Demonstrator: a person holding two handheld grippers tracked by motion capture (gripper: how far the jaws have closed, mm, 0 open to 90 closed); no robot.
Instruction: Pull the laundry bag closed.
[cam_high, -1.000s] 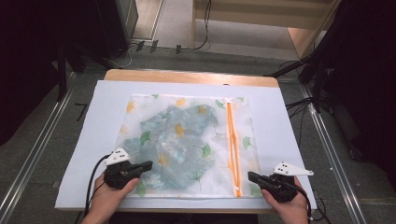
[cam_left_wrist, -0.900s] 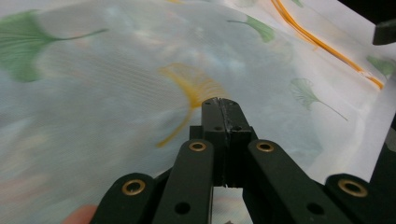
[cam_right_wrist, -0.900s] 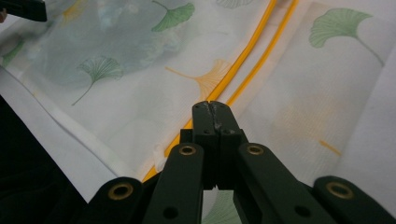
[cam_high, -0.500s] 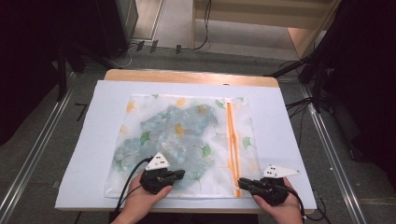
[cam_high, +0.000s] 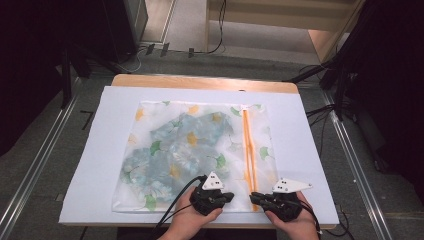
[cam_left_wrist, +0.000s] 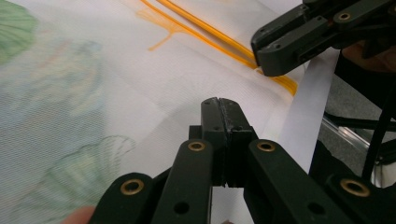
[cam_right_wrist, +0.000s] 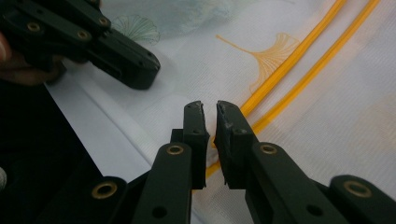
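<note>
Both hands low at the near edge of the surface. Left gripper clenched, nothing in it; right gripper cracked slightly apart, just opened, empty, over the orange zipper. One translucent leaf-print mesh bag, lying flat mid-surface, two orange zipper lines on its right side.

Place: a lab or test room set up for recording.
Worktop: a wooden worktop under a white sheet, ahead of the jaws.
Floor: grey carpet with metal rails on both sides of the worktop.
Cables: black cables run over the floor, beyond the jaws.
Surroundings: dark equipment stands and a pale wooden frame at the far side.
</note>
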